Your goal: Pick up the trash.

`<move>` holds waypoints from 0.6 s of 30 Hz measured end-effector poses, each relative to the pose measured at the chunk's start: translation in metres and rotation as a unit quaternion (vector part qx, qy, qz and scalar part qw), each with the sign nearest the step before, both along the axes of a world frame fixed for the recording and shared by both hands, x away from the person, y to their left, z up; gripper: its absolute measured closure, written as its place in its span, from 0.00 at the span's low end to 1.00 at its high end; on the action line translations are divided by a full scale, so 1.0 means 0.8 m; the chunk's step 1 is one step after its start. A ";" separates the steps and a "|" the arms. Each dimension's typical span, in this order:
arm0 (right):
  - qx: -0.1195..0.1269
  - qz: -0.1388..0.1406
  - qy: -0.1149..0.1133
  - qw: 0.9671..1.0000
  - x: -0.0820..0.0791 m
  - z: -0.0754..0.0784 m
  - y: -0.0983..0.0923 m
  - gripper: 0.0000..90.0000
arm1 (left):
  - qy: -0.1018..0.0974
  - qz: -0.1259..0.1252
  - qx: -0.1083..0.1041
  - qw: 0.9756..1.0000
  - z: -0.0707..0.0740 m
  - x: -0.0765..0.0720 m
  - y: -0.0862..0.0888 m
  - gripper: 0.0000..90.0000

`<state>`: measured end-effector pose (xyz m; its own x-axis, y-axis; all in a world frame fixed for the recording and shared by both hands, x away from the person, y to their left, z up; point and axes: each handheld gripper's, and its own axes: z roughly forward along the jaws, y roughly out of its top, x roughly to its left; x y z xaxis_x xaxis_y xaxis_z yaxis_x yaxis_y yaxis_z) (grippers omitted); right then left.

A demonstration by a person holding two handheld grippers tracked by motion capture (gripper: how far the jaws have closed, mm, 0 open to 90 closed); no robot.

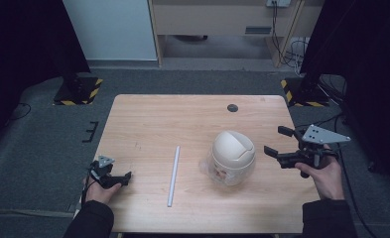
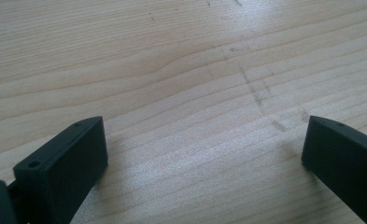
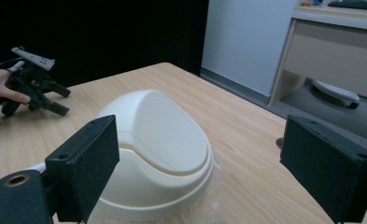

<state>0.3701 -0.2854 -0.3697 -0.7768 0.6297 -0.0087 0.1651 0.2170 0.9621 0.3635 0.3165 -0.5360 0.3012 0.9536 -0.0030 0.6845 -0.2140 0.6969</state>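
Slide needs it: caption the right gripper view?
Open right gripper facing a cream domed bin on the wooden table.

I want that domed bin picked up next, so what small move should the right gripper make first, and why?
Probably ease the right gripper forward toward the cream bin: its jaws stand wide open and aimed at the bin, apart from it, nothing between.
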 end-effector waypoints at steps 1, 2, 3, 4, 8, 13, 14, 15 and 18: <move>0.000 0.004 -0.001 1.000 0.000 0.001 0.002 0.13 | 0.000 0.000 0.000 1.000 0.000 0.000 0.000 0.00; 0.000 0.004 -0.001 1.000 0.000 0.001 0.002 0.13 | 0.000 0.000 0.000 1.000 0.000 0.000 0.000 0.00; 0.003 0.012 -0.001 1.000 0.000 0.003 0.006 0.13 | 0.000 0.000 0.000 1.000 0.000 0.000 0.000 0.00; 0.004 0.016 -0.003 1.000 0.000 0.003 0.008 0.13 | 0.000 0.000 0.000 1.000 0.000 0.000 0.000 0.00; 0.003 0.025 -0.002 1.000 0.000 0.005 0.015 0.13 | 0.000 -0.001 0.000 1.000 0.000 0.000 0.000 0.00; 0.002 0.043 0.006 0.999 0.003 0.001 0.026 0.14 | 0.000 -0.001 0.000 1.000 0.000 0.000 0.000 0.00; 0.004 0.047 0.007 0.999 0.004 0.000 0.028 0.14 | 0.000 -0.001 0.000 1.000 0.000 0.000 0.000 0.00; 0.004 0.047 0.007 0.999 0.004 0.000 0.028 0.14 | 0.000 -0.001 0.000 1.000 0.000 0.000 0.000 0.00; 0.007 0.063 0.016 0.998 0.010 -0.005 0.036 0.15 | 0.000 -0.001 0.000 1.000 0.000 0.000 0.000 0.00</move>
